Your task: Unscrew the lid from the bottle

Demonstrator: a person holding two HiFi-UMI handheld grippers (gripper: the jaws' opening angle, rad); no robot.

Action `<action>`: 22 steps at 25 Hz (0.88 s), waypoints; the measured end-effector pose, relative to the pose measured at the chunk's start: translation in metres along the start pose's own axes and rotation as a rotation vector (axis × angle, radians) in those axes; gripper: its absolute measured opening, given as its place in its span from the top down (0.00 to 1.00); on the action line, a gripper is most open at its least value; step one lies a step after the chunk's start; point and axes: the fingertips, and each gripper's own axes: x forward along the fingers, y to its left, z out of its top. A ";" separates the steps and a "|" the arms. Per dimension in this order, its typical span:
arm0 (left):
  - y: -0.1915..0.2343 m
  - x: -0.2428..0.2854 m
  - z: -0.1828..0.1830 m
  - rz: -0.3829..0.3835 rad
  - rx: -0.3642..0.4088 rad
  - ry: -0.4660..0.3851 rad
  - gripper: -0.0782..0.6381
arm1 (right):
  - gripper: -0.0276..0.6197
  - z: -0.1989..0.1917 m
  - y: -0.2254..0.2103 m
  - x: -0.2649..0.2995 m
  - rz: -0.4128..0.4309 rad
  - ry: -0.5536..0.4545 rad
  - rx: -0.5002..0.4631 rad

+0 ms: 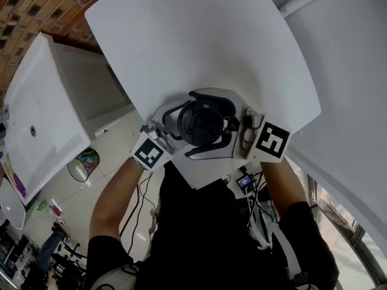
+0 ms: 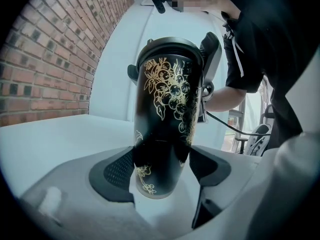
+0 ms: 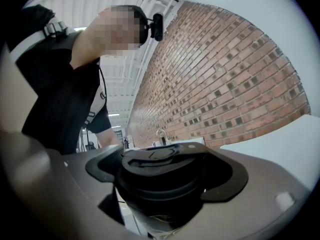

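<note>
From above, the lid [image 1: 205,121] faces straight up at me, just off the near edge of the white tabletop [image 1: 199,35]. My right gripper [image 1: 189,125] is curved round it from the right, and my left gripper [image 1: 171,132] comes in lower from the left. The body of the bottle [image 2: 167,114] is hidden under the lid in this view. In the left gripper view, my two dotted black pads [image 2: 116,170] press on either side of the bottle's lower part, so that hand has a firm hold of it. The base hangs over the gripper's own white shell, and I judge it clear of the table. The body is glossy black with a gold grape-and-vine pattern and narrows toward the base. That shine and taper mean it could twist or slide in the pads, so I should hold this hand steady and squeeze without letting up. In the right gripper view, my jaws stand wide but are closed on the lid, with a pad [image 3: 231,174] against its rim on each side. The lid is matt black plastic, stepped in rings, with a flat flap set into its top. To do the turn well, I would roll the right hand about the bottle's long axis and keep the pads square on the rim rather than on the flap. I would lift only once the thread lets go, because tilting could jam it. From these views I cannot tell how far the thread has already backed off.
</note>
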 end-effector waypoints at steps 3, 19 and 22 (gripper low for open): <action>0.001 0.000 0.000 -0.007 0.000 0.001 0.41 | 0.22 0.004 -0.002 -0.001 0.002 -0.024 0.012; 0.001 0.000 0.000 -0.020 0.013 0.011 0.40 | 0.22 0.028 -0.001 -0.009 -0.035 -0.068 -0.006; -0.001 -0.002 -0.003 -0.017 0.019 0.027 0.40 | 0.22 0.035 -0.003 -0.016 -0.062 -0.102 0.017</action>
